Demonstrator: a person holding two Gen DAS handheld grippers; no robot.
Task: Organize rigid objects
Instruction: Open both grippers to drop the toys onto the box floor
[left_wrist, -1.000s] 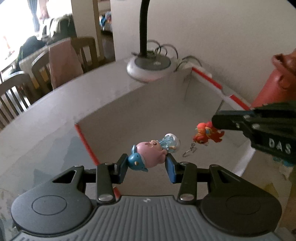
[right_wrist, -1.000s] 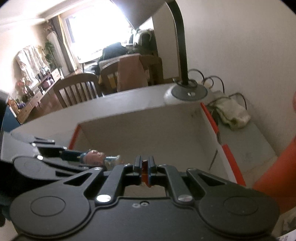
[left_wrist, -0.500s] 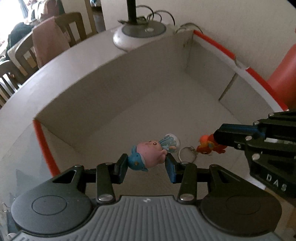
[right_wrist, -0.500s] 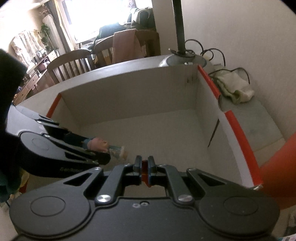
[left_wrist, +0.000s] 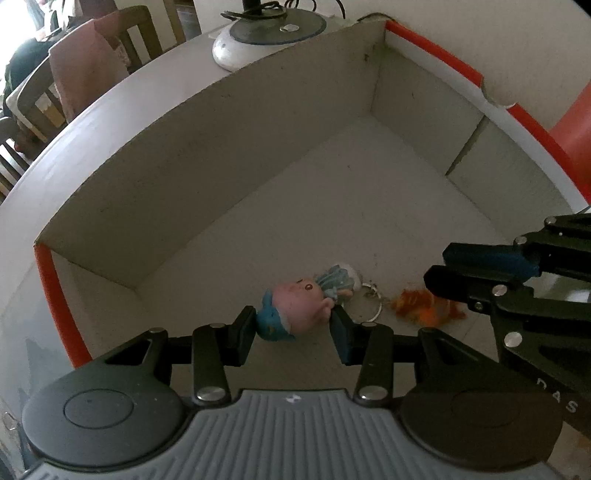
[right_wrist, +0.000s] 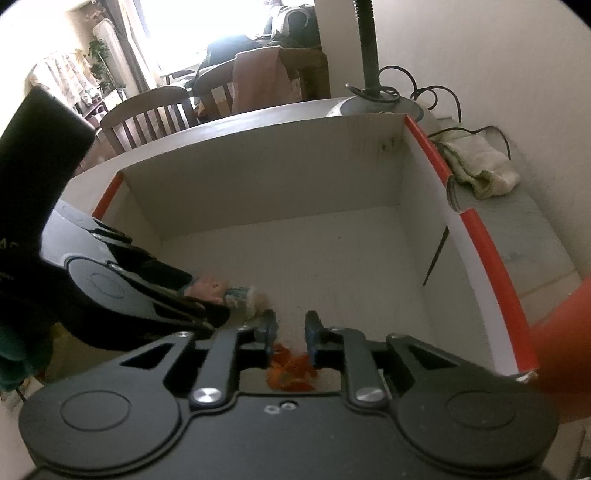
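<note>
Left tool (left_wrist: 291, 332) clenched on pink-and-blue figurine (left_wrist: 295, 310), low inside white box (left_wrist: 207, 155). Right tool (right_wrist: 290, 332) just parted, orange keychain toy (right_wrist: 291, 373) loose on box floor beneath. Advisable: lower figurine to floor before releasing, clear of orange toy.

wooden chairs (right_wrist: 147, 114) beyond the table, a bright window (right_wrist: 207, 26) behind them.

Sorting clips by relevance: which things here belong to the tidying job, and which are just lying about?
Part of the job:
- pink doll, clamped in the left gripper
- orange toy, lying loose below the right gripper, whose jaws have just been opening
- box

Lying about:
- lamp base
- rag
- chairs
</note>
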